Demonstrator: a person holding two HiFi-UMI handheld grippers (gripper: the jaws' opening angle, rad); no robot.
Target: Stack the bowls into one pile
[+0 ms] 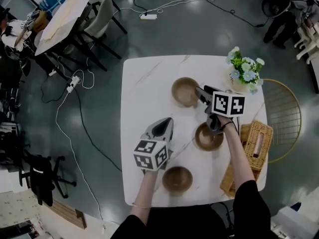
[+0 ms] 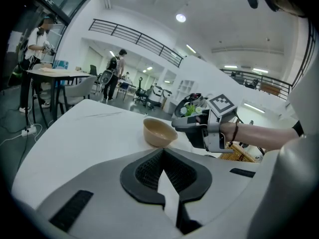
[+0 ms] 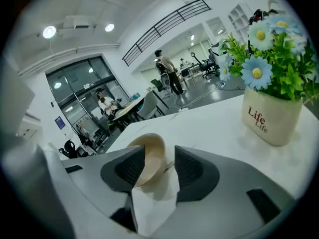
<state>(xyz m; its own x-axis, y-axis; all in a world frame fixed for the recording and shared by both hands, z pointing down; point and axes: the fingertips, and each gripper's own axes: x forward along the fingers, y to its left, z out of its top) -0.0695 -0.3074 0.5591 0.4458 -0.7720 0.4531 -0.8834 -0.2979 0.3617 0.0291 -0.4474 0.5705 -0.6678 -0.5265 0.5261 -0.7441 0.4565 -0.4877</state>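
Three tan bowls sit apart on the white table (image 1: 144, 93): a far bowl (image 1: 183, 91), a middle bowl (image 1: 204, 141) partly under my right hand, and a near bowl (image 1: 177, 179). My right gripper (image 1: 201, 93) stands open at the far bowl's right side. In the right gripper view the far bowl (image 3: 153, 147) lies just past the left jaw, its rim showing in the gap of the right gripper (image 3: 159, 153); the pads do not press on it. My left gripper (image 1: 166, 123) is shut and empty, between the bowls. From the left gripper (image 2: 163, 151), the far bowl (image 2: 159, 132) and right gripper (image 2: 178, 124) show ahead.
A pot of blue and white flowers (image 1: 244, 73) (image 3: 271, 116) stands at the table's far right corner. A wicker basket (image 1: 256, 138) lies along the right edge, with a gold wire chair (image 1: 286, 116) beyond. People, tables and chairs fill the room behind.
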